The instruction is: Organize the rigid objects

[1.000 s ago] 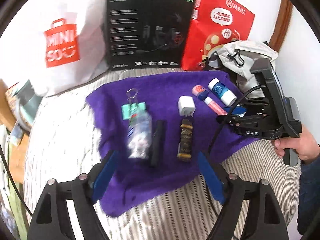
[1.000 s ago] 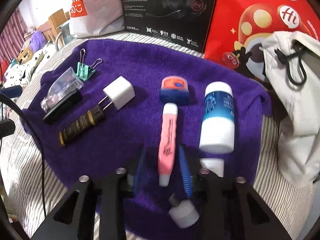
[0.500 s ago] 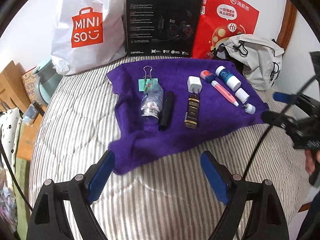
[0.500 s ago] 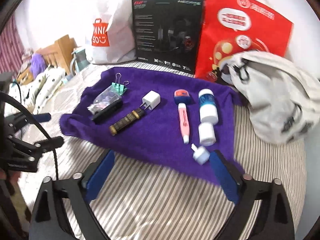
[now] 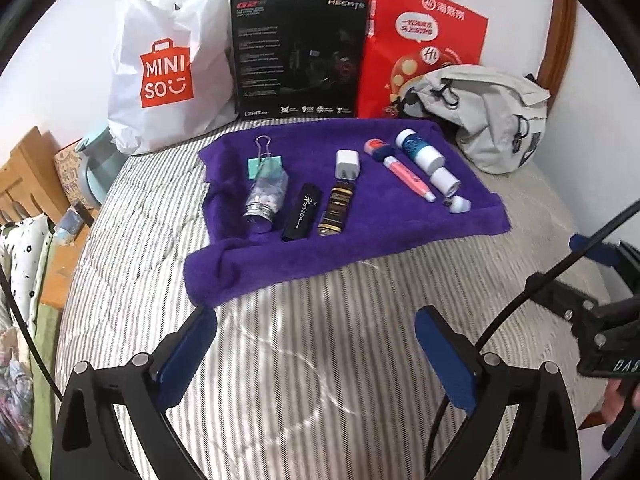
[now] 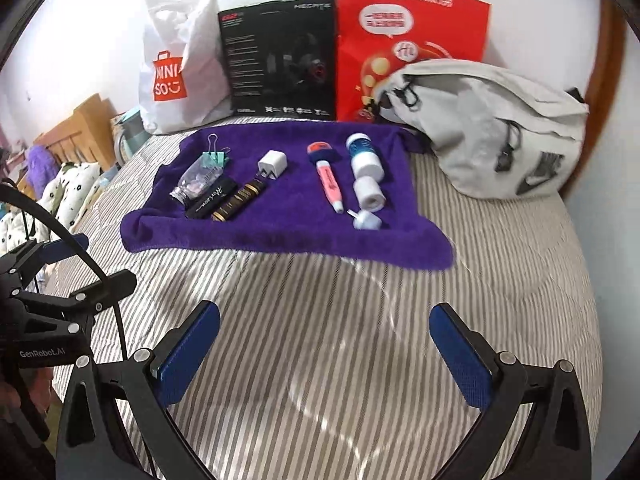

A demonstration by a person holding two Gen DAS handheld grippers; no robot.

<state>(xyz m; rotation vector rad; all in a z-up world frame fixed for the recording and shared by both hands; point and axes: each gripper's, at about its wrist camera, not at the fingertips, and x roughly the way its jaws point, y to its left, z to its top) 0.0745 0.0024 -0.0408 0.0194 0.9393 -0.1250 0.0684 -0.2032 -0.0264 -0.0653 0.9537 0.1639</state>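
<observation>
Both grippers hang over the near part of the striped bed (image 5: 320,360), nothing btwn the blue pads. Left gripper (image 5: 316,354): fingers wide apart, empty. Right gripper (image 6: 324,354): same, spread wide, empty.

Further back, purple towel (image 5: 360,248) lies across the bed, its near edge just beyond the fingertips. On it, L to R in the left wrist view: clear bottle (image 5: 266,196) lying down w/ a green binder clip (image 5: 262,162) at its far end; black case (image 5: 303,212) just beside it; dark gold-banded tube (image 5: 337,210), white charger plug (image 5: 347,164) at its far end; pink pen (image 5: 408,178) w/ a small pink-and-blue item (image 5: 376,147) at its far end; white bottle (image 5: 419,150), white cap (image 5: 445,181) and a small white piece (image 5: 460,204) nearest the towel's right edge.

Along the bed's far edge by the wall: white MINISO bag (image 5: 168,68), black box (image 5: 298,56), red paper bag (image 5: 424,36); grey backpack (image 5: 488,116) at the far right corner.
</observation>
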